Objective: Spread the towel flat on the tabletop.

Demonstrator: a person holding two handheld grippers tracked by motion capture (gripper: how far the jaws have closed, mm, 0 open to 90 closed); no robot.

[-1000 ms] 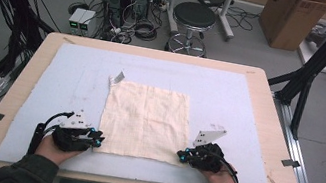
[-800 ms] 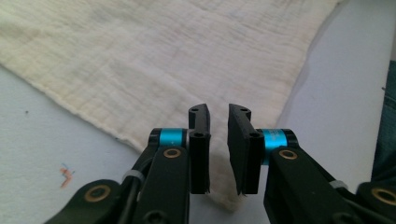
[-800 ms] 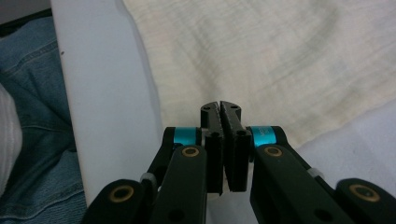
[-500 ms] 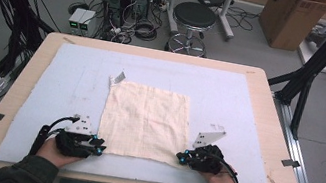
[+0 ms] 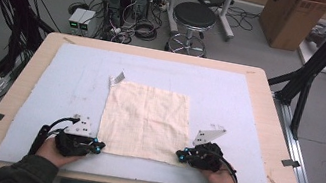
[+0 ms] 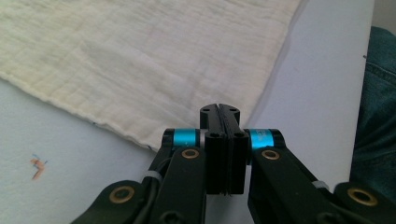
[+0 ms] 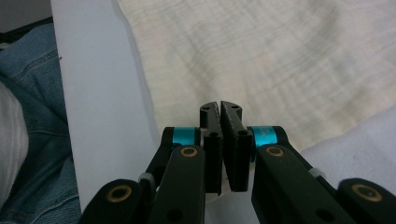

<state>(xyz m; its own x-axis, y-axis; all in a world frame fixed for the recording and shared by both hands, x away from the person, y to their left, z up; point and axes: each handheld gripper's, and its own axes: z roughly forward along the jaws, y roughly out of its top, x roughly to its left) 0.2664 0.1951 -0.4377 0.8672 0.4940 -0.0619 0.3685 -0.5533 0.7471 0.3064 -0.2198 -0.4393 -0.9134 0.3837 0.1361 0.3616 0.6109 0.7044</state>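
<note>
Jaws of the left gripper are pressed flat together, no gap visible, tips at the near left corner of the cloth; whether any fabric is pinched between them cannot be told from the left gripper view. Jaws of the right gripper are likewise closed, meeting along most of their length with a slight split at the tips, sitting over the near right corner of the cloth; a grasp on the fabric cannot be confirmed here either.

High view: cloth, pale cream with a faint grid weave, lies spread flat and roughly square at the centre of a light blue mat; mat covers most of the wooden table; far left corner of the cloth is slightly folded up, showing a small grey flap. Left gripper rests at the cloth's near left corner, held by the left hand; right gripper at the near right corner, held by the right hand; both point inward toward each other along the near edge; dark green sleeves enter from the bottom.

Left gripper view: small orange and blue mark on the mat, near the cloth edge. Behind the table: round black stool, cardboard box, computer towers and cables on the floor.
</note>
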